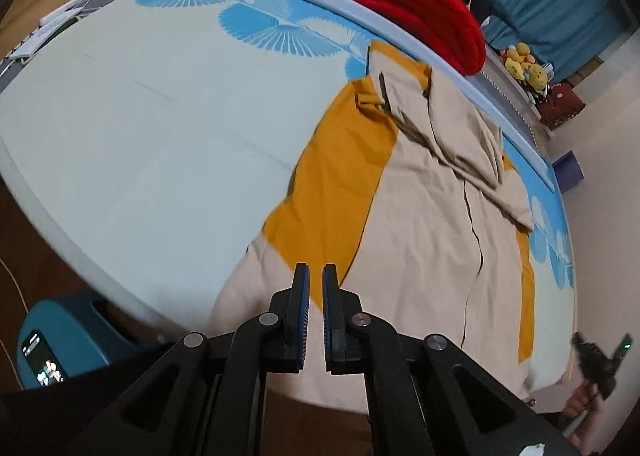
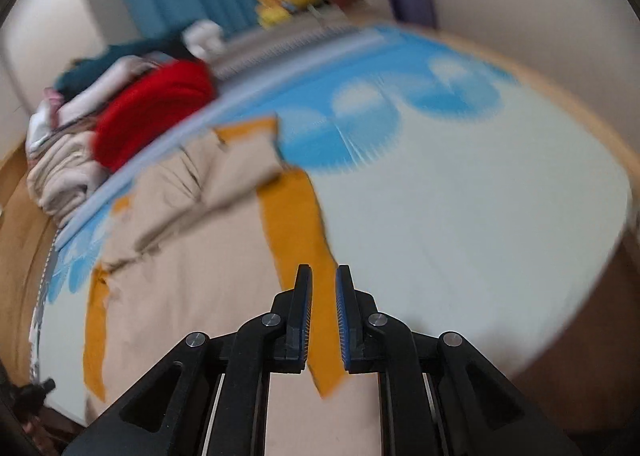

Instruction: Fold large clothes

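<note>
With both the left hand-held gripper point(image 1: 315, 288) and right hand-held gripper point(image 2: 323, 292) hovering empty, jaws slightly parted, over the beige-and-mustard garment point(image 1: 420, 223) lying partly folded on the bed point(image 1: 140, 127), a one-layer pinch likely risked dragging the loose folded sleeve point(image 1: 472, 151) askew.

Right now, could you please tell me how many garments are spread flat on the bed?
1: the beige-and-mustard garment lies spread across the bed; more may be hidden in the folded pile at the headboard.
</note>
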`<action>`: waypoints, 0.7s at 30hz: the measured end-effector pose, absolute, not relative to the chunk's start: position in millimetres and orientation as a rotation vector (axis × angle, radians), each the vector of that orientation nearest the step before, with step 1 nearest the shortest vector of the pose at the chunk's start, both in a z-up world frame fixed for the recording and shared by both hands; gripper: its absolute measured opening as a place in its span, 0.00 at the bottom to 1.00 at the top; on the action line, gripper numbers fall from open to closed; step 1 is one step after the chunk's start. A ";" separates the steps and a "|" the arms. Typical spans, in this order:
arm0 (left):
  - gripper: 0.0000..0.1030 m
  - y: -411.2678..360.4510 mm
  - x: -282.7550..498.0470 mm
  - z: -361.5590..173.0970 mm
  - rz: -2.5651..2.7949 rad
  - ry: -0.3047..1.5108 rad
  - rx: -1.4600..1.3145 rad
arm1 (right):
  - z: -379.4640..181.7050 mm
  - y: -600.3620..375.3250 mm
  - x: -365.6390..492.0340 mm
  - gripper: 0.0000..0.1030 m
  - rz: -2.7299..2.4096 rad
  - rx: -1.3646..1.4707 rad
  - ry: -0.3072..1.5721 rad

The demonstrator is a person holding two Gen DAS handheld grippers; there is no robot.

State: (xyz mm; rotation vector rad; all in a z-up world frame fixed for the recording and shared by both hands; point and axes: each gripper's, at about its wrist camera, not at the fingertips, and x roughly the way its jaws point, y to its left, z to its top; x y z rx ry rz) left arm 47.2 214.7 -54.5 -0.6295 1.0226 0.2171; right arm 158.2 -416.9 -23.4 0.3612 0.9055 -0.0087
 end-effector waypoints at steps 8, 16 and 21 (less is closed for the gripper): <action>0.05 209.5 67.6 -52.9 0.187 1.102 -0.489 | -92.3 -425.0 157.0 0.25 0.037 0.376 1.154; 0.23 226.7 96.3 -113.7 0.279 1.219 -0.470 | -136.1 -401.6 168.3 0.40 0.018 0.216 1.323; 0.38 232.3 101.4 -141.7 0.306 1.332 -0.509 | -151.0 -395.2 174.0 0.42 0.008 0.171 1.372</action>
